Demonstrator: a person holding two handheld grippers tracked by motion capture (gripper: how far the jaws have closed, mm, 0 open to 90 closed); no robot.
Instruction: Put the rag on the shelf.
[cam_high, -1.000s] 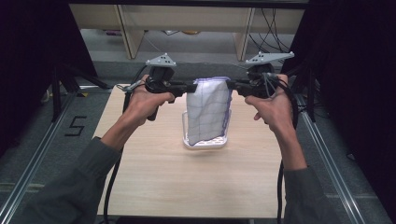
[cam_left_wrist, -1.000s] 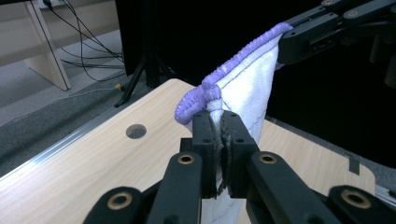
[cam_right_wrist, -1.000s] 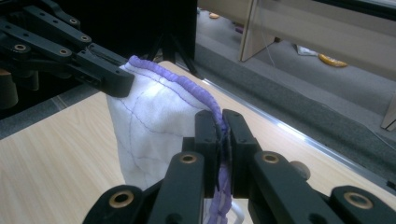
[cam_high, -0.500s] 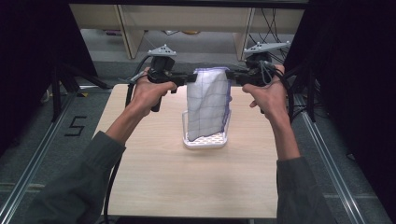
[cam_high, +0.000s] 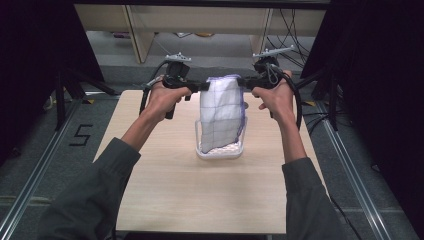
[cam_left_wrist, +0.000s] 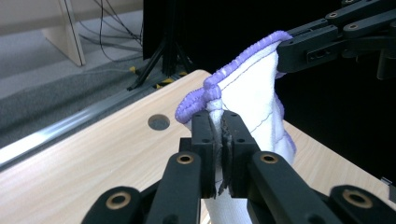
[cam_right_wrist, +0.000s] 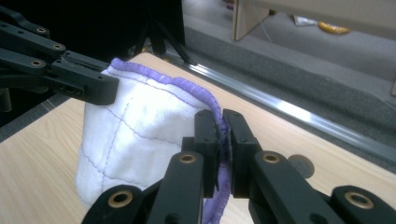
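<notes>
A white quilted cloth (cam_high: 220, 112) with a purple hem hangs upright between my two grippers. Its lower end rests in a small white basket (cam_high: 201, 152) at mid-table. My left gripper (cam_high: 204, 87) is shut on the cloth's top left corner, and my right gripper (cam_high: 242, 83) is shut on the top right corner. In the left gripper view the jaws (cam_left_wrist: 222, 116) pinch the purple hem of the cloth (cam_left_wrist: 252, 93), with the right gripper (cam_left_wrist: 292, 46) across from them. In the right gripper view the jaws (cam_right_wrist: 220, 116) clamp the cloth (cam_right_wrist: 140, 135), and the left gripper (cam_right_wrist: 100, 88) holds the far corner.
The pale wooden table (cam_high: 175, 200) has a round hole (cam_left_wrist: 159, 122) near its far edge. Metal floor rails run along both sides. Wooden shelf legs (cam_high: 135, 35) and cables lie beyond the table. Black stand legs (cam_high: 65, 90) are at the left.
Both hands have carried the cloth's top edge away from the person, toward the table's far side. The cloth's lower end has stayed in the basket. Both grips are unchanged.
</notes>
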